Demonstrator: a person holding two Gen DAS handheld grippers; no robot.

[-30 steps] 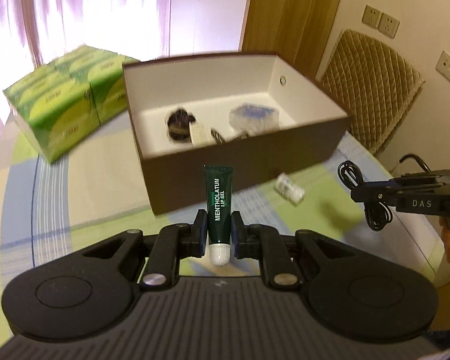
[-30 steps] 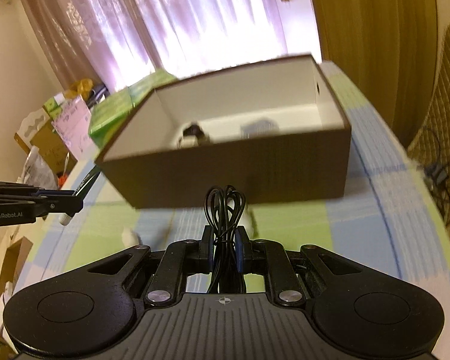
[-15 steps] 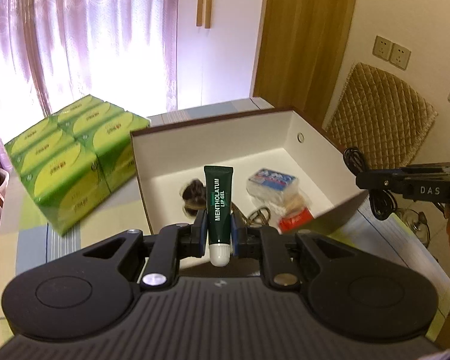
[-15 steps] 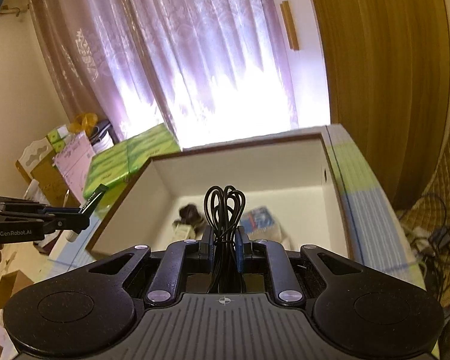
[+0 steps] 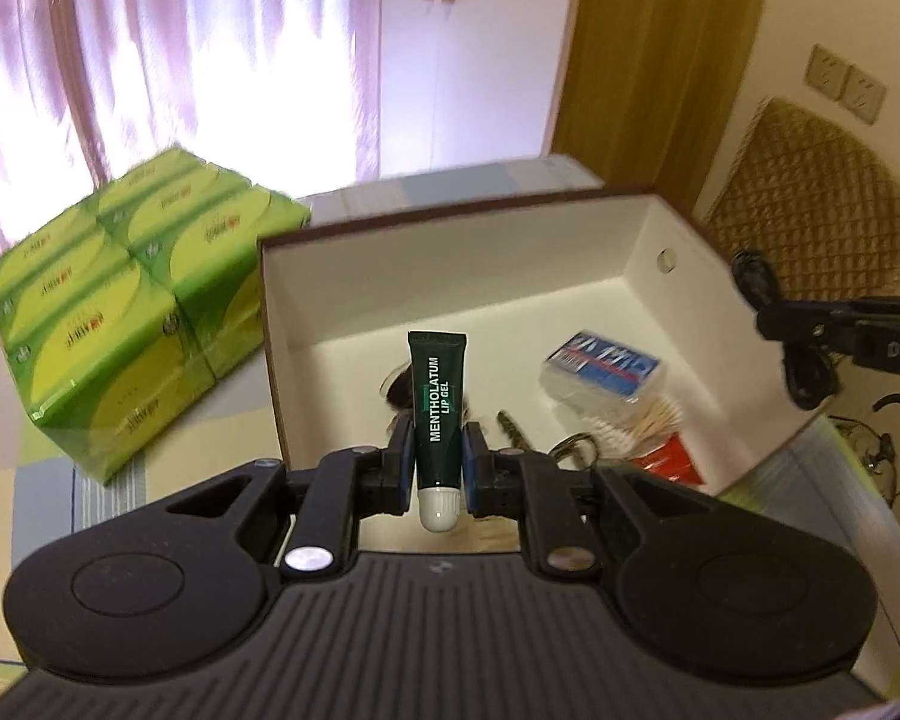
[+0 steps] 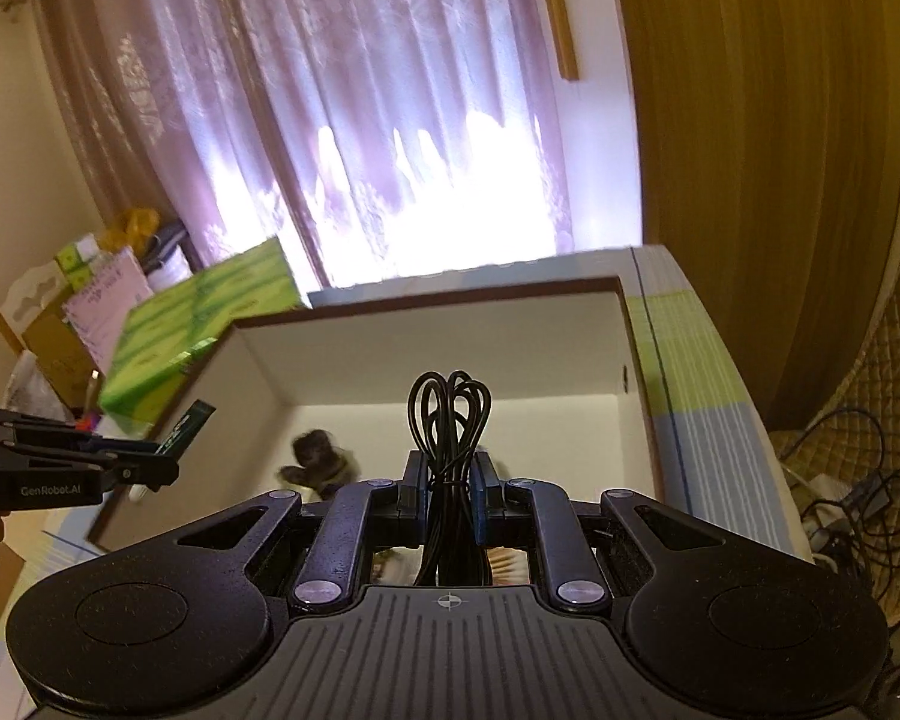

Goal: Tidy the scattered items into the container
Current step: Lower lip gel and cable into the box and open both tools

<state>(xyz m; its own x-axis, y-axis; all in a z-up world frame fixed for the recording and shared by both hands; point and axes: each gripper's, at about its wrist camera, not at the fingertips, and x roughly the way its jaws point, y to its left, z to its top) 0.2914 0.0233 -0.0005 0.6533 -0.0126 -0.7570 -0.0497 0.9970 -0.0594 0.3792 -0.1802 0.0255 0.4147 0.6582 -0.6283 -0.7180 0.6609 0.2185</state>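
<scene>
— Where do the two grippers stand against the box [image 5: 576, 222]?

— Both hang over its open top. The left gripper [image 5: 439, 471] is clenched on a dark green lip gel tube [image 5: 438, 402], white cap toward the camera, flat end pointing into the box. The right gripper [image 6: 449, 495] is clamped on a bundled black cable [image 6: 448, 420], its loops standing up above the pads.

— And inside the box?

— A clear case with a blue label [image 5: 606, 369] near the right wall, cotton swabs [image 5: 642, 429] just in front of it beside something red, and a dark blurred item [image 5: 399, 390] behind the tube.

— Anything beside the box?

— Green tissue packs [image 5: 120, 312] — touching or close against its left wall, I cannot tell which.
</scene>
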